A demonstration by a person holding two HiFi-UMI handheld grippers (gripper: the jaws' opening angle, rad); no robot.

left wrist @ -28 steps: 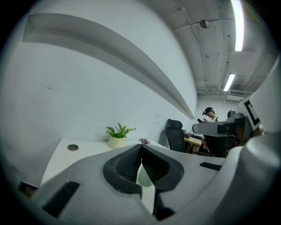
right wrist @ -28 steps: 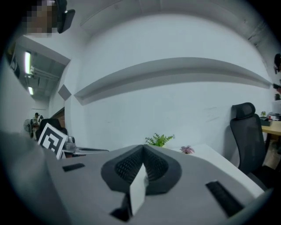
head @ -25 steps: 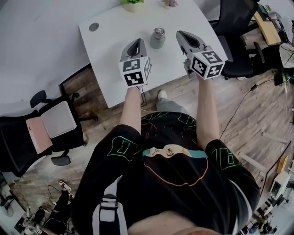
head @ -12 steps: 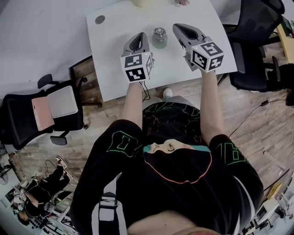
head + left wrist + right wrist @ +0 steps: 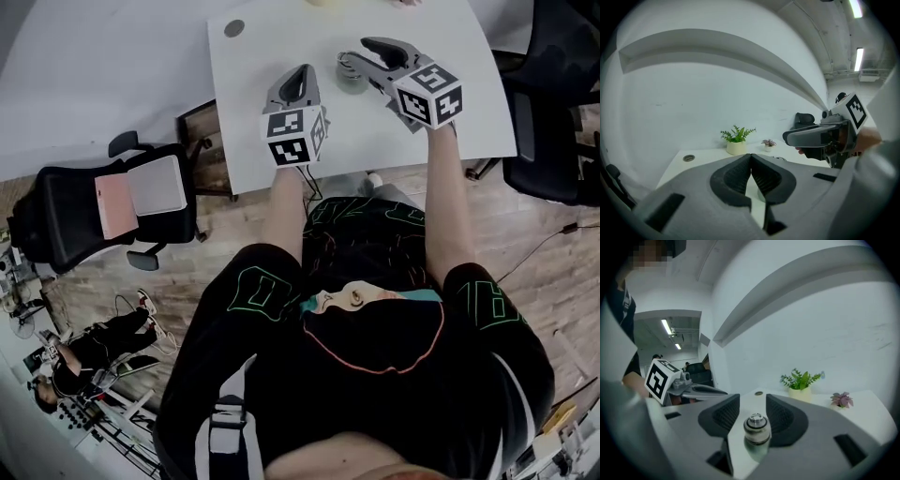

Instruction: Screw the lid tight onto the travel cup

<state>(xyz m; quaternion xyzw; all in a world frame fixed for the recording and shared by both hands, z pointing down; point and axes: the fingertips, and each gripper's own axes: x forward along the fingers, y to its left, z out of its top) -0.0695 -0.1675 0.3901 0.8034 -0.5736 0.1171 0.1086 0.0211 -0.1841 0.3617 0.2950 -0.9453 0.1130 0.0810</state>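
The travel cup (image 5: 757,434), pale green with a silver lid (image 5: 756,422) on top, stands upright on the white table (image 5: 427,141). My right gripper (image 5: 753,409) is open, its jaws having just been opening, and the lid sits between them with a gap on each side. From the head view the cup (image 5: 353,82) is half hidden under the right gripper (image 5: 361,58). My left gripper (image 5: 302,73) hovers to the cup's left, shut with nothing in it. In its own view the left gripper (image 5: 751,158) has its pads pressed together, and the right gripper (image 5: 820,136) shows at the right.
A potted green plant (image 5: 737,143) and a small pink plant (image 5: 768,144) stand at the table's far edge, with a cable hole (image 5: 233,28) at the far left corner. Black office chairs stand left (image 5: 94,211) and right (image 5: 553,122) of the table.
The right gripper has swung left and down onto the cup and its jaws have opened around the lid. The left gripper has shifted only slightly. The head camera's view has moved.
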